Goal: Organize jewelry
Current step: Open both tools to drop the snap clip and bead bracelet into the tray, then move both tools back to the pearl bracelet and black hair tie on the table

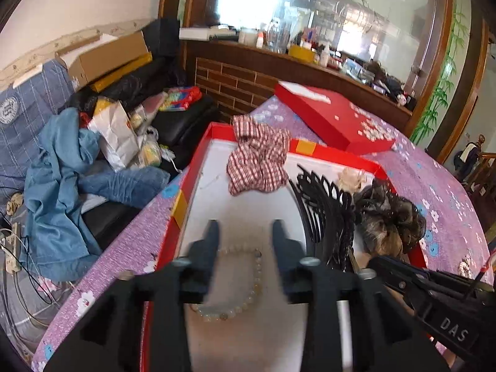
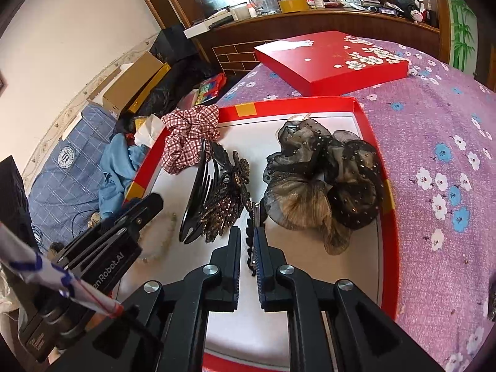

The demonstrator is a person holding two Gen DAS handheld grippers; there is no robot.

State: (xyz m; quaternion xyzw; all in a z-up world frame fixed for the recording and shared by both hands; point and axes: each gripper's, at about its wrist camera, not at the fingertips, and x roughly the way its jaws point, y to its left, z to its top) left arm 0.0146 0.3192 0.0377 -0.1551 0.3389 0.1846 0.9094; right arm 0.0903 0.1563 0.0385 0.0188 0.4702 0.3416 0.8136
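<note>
Two fingers of the left claw [image 1: 245, 226] stand partly apart above the pale round-bead bracelet [image 1: 245, 282], which lies loose on the white floor of the open red cardboard box [image 1: 183, 186] on the bed, directly below and between them, unheld. In the right wrist view, the right claw [image 2: 247, 232] is nearly closed on a small black toothed hair clip [image 2: 252, 238], its long axis running along the fingers, just beside the black rhinestone comb [image 2: 217, 204]; the right hand seems nearer both.
</note>
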